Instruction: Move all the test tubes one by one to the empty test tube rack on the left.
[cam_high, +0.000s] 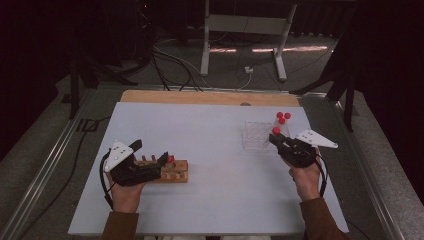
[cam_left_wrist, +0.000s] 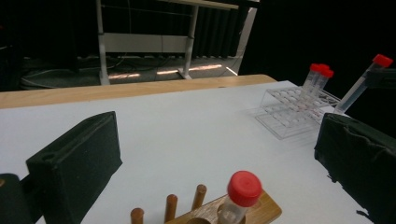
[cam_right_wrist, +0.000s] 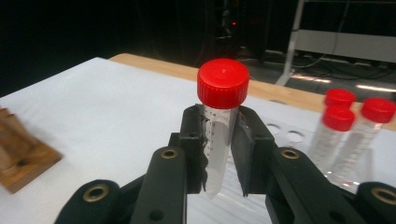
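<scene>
My right gripper (cam_high: 278, 140) (cam_right_wrist: 218, 149) is shut on a clear tube with a red cap (cam_right_wrist: 219, 126) (cam_high: 276, 131) (cam_left_wrist: 362, 84), held tilted just in front of the clear plastic rack (cam_high: 257, 134) (cam_left_wrist: 292, 109). Several red-capped tubes (cam_high: 283, 118) (cam_right_wrist: 345, 135) (cam_left_wrist: 317, 77) stand in that rack. My left gripper (cam_high: 161, 161) (cam_left_wrist: 219, 158) is open, its jaws either side of a wooden rack (cam_high: 172, 171) (cam_left_wrist: 224, 212) holding one red-capped tube (cam_high: 170, 160) (cam_left_wrist: 239, 195). Wooden pegs (cam_left_wrist: 171, 206) rise beside that tube.
The white table (cam_high: 215, 150) has a wooden strip (cam_high: 210, 97) along its far edge. Beyond it are a grey stand frame (cam_high: 245, 35) and cables (cam_high: 175, 65) on the floor. The wooden rack's corner (cam_right_wrist: 23, 158) lies to the left in the right gripper view.
</scene>
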